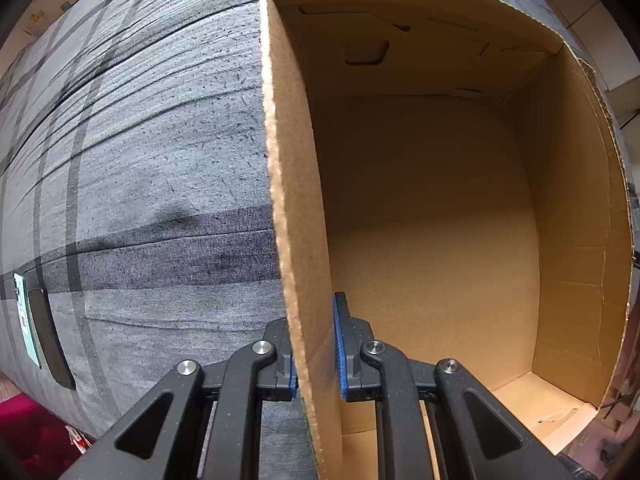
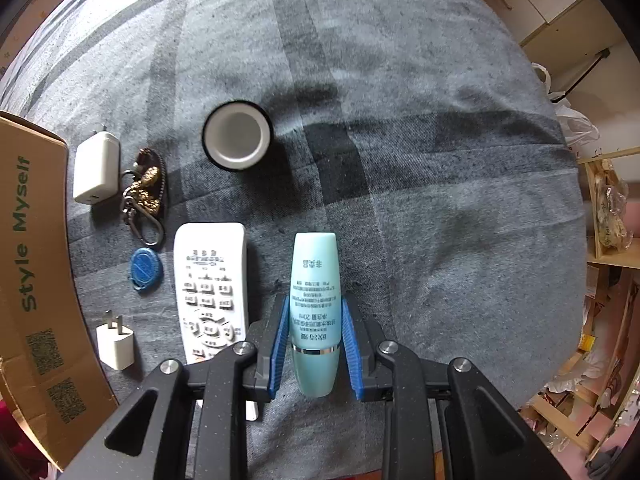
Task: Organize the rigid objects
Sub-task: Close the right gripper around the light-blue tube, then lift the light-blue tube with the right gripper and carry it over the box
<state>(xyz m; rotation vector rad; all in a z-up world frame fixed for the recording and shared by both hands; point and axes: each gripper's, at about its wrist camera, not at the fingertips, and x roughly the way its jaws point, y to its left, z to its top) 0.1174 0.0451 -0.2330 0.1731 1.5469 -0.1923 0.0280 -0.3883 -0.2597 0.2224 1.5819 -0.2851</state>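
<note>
In the left wrist view, my left gripper [image 1: 314,320] is shut on the near side wall [image 1: 288,160] of an open, empty cardboard box [image 1: 432,240], one blue pad on each face of the wall. In the right wrist view, my right gripper [image 2: 316,304] is shut on a teal cosmetic tube [image 2: 314,264] lying on the grey plaid cloth, pads pressing on its lower half. Left of the tube lie a white remote [image 2: 210,280], a blue round tag [image 2: 146,268], a small white plug [image 2: 116,344], a white charger [image 2: 96,172] and a brass keychain [image 2: 146,188].
A black-rimmed white round cup [image 2: 238,134] stands beyond the remote. The cardboard box's printed outer side [image 2: 32,260] runs along the left edge. The plaid cloth [image 2: 440,160] spreads to the right. Wooden shelves [image 2: 608,240] and a plastic bag [image 2: 572,120] stand past the cloth's right edge.
</note>
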